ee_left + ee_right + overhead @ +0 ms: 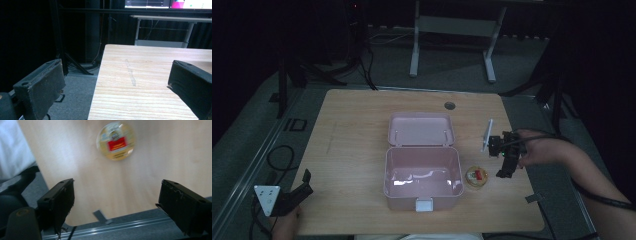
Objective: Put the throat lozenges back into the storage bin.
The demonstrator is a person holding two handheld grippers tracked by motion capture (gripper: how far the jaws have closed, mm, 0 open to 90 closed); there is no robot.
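Observation:
A pink box [422, 180] stands open in the middle of the wooden table [352, 140], its lid [421, 129] laid back behind it. To its right lies a small round tin [476, 176] with a yellow and red label, also blurred in the right gripper view [116, 141]. My right gripper [506, 170] hangs just right of the tin, pointing down, jaws wide apart [115, 202] with nothing between them. My left gripper [305, 182] rests at the table's front left corner, open and empty [117, 85].
A grommet hole [450, 106] sits near the table's far edge. A faint scuff [130, 73] marks the wood ahead of the left gripper. A white table frame [452, 30] stands beyond on the grey floor. Cables [279, 157] lie at the left.

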